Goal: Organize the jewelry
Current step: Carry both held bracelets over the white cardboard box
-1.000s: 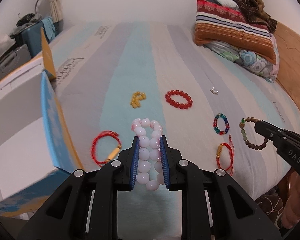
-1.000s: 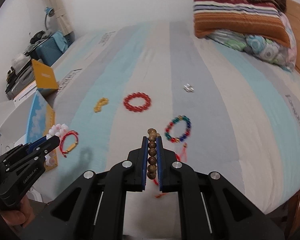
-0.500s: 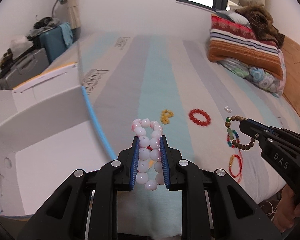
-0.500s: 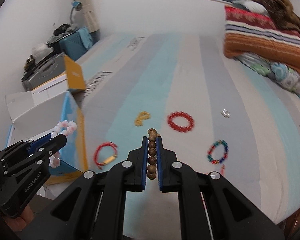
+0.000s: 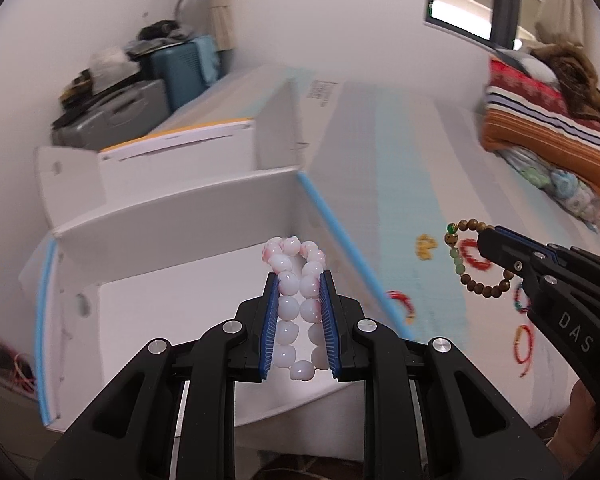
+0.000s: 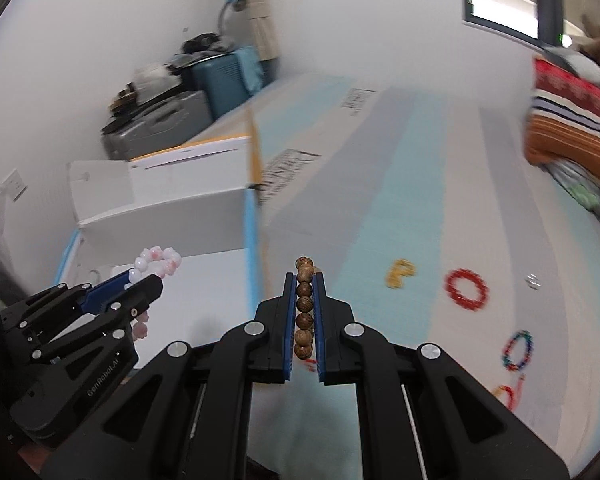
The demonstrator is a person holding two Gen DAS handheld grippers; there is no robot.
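The pink bead bracelet (image 5: 298, 304) sits clamped between the pads of the left tool (image 5: 299, 320), and it now hangs over the white floor of the open cardboard box (image 5: 172, 308); a second ago it hung over the bed (image 5: 380, 152), with the box off to the side. The right tool (image 6: 304, 316) is pinched tight on the wooden bead bracelet (image 6: 304, 304) and has swung the same way, though it is over the bed beside the box's blue-edged wall (not yet past it). Both carries look nearly done, so the left release seems due first. The red bead bracelet (image 6: 466, 290), yellow piece (image 6: 399, 273) and multicoloured bracelet (image 6: 518, 350) lie on the bed, awaiting collection.
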